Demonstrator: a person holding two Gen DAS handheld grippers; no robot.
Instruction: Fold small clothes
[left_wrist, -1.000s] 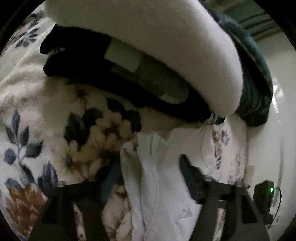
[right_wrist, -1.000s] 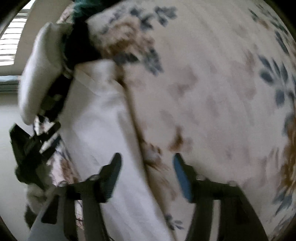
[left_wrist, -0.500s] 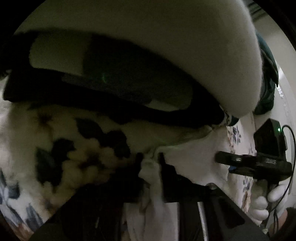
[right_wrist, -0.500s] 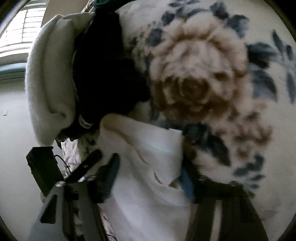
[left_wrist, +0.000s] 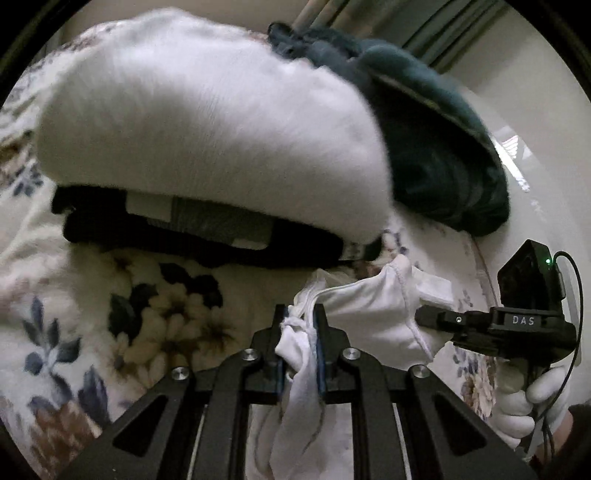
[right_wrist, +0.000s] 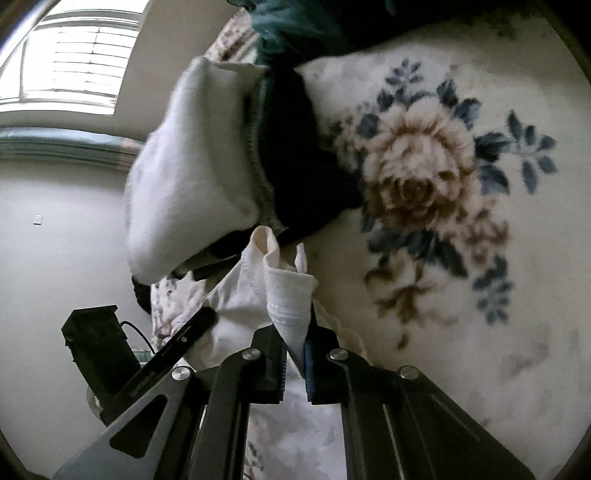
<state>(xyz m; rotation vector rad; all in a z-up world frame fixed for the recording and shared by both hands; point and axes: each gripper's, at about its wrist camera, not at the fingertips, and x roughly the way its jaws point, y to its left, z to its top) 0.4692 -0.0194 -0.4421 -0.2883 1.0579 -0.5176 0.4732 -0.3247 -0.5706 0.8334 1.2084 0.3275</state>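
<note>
Ahead of both tools: stacked white fleece fold (left_wrist: 207, 140) over black garment (left_wrist: 192, 236), just beyond the held white cloth (left_wrist: 373, 314), blocks the way forward.
Behind stack: dark green fleece (left_wrist: 436, 147) heaped at bed's edge.
Open room: flowered blanket (right_wrist: 461, 258) lies bare beside the stack.
Between tools: stretched cloth fills the gap.

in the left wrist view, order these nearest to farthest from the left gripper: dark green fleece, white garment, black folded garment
1. white garment, clamped in the left gripper.
2. black folded garment, just beyond, under a white fluffy bundle.
3. dark green fleece, farthest, upper right.
</note>
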